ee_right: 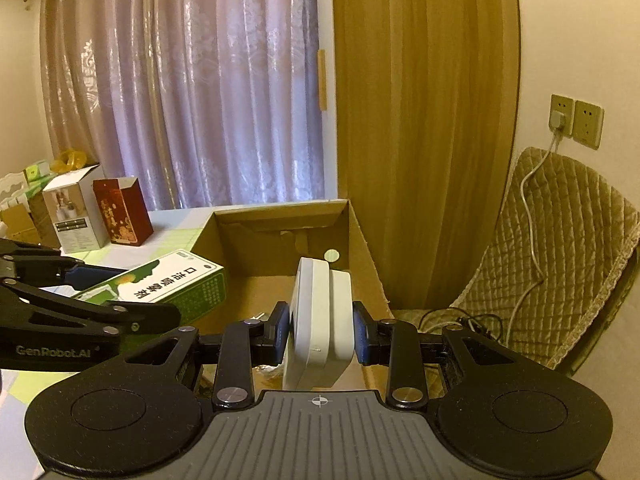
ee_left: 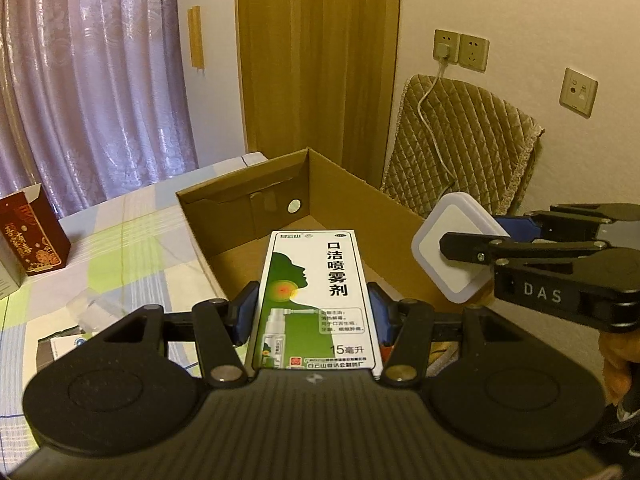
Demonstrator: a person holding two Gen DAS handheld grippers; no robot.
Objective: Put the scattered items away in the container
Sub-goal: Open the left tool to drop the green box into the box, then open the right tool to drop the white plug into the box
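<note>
My left gripper (ee_left: 314, 312) is shut on a green-and-white spray box (ee_left: 316, 300), held flat over the near end of the open cardboard box (ee_left: 248, 188). My right gripper (ee_right: 320, 332) is shut on a white square device (ee_right: 320, 320), held on edge above the cardboard box (ee_right: 280, 220). In the left wrist view the white device (ee_left: 452, 256) hangs over the carton's right wall, with the right gripper's black fingers (ee_left: 472, 250) clamped on it. From the right wrist view the spray box (ee_right: 168, 284) and left gripper sit to the left.
A dark red carton (ee_left: 30, 236) stands on the checked tablecloth (ee_left: 120, 248) at the left, beside a white carton (ee_right: 74, 216). A chair with a quilted cover (ee_left: 460, 148) and a charger cable stands right of the cardboard box. Curtains hang behind.
</note>
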